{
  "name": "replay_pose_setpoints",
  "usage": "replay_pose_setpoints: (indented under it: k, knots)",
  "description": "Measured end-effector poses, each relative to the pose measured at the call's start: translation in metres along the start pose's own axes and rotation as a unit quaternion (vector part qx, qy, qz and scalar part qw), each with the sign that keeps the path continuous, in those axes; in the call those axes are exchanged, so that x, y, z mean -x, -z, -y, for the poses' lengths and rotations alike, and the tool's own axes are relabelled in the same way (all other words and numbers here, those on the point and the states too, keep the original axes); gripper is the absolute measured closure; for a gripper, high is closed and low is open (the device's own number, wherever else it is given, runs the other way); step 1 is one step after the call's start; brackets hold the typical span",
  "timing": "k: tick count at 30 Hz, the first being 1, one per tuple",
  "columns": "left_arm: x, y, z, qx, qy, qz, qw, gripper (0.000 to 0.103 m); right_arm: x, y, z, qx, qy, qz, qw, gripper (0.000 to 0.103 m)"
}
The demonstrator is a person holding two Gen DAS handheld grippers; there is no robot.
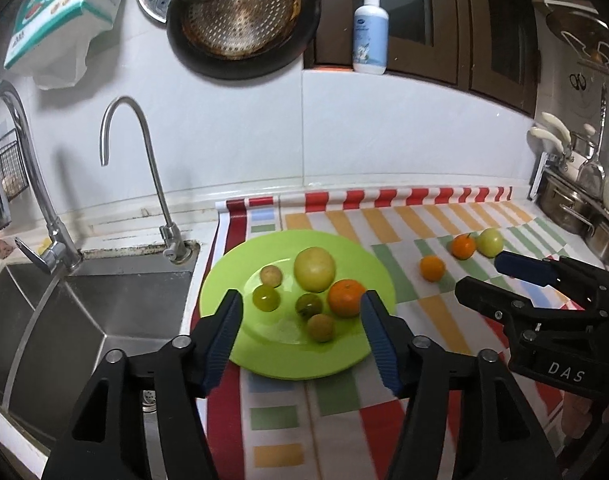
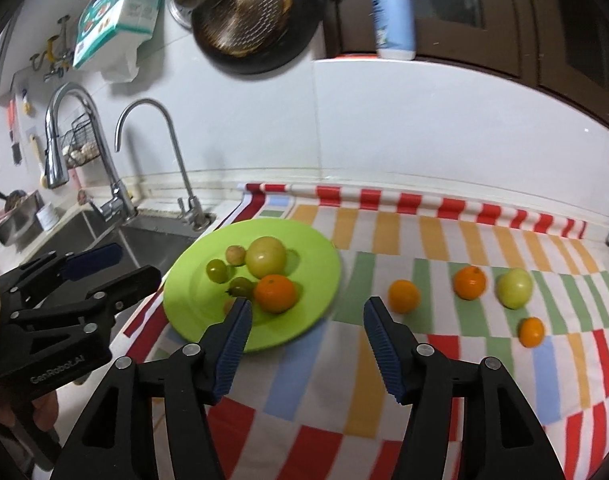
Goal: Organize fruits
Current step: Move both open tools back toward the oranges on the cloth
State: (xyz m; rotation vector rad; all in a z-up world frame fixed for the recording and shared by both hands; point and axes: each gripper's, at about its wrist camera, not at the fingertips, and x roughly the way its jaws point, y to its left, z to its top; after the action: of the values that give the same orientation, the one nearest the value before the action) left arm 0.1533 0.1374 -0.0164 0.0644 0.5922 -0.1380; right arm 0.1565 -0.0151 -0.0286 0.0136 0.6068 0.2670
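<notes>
The bench [image 2: 444,360] wears a checked cloth [image 2: 384,240] of red, orange, green and blue. On it sit a green plate [image 2: 316,280] beside the sink, three oranges [image 2: 403,296] and a green apple [image 2: 514,288] apart to the right.

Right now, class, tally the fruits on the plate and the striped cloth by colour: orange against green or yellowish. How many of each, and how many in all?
Orange fruits: 4
Green or yellowish fruits: 6
Total: 10
</notes>
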Motion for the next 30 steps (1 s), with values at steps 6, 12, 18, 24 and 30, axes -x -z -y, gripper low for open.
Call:
replay_pose_setpoints:
  k: [6,12,18,24,30]
  knots:
    - [0.010,-0.002,0.023,0.002,-0.001,0.011,0.9999,0.035,0.021,0.005,0.021,-0.009,0.019,0.012,1.000,0.038]
    - [0.015,-0.004,0.048,0.002,0.001,0.015,0.9999,0.025,0.039,0.010,0.044,-0.015,0.035,0.019,0.999,0.033]
    - [0.018,-0.009,0.075,-0.007,-0.002,0.026,0.9996,0.018,0.056,0.015,0.071,-0.026,0.058,0.029,0.998,0.030]
    - [0.017,-0.013,0.099,-0.015,-0.004,0.036,0.9992,0.014,0.065,0.018,0.101,-0.044,0.076,0.033,0.996,0.029]
    - [0.010,-0.016,0.117,-0.024,-0.005,0.038,0.9990,0.012,0.068,0.019,0.121,-0.046,0.091,0.036,0.994,0.029]
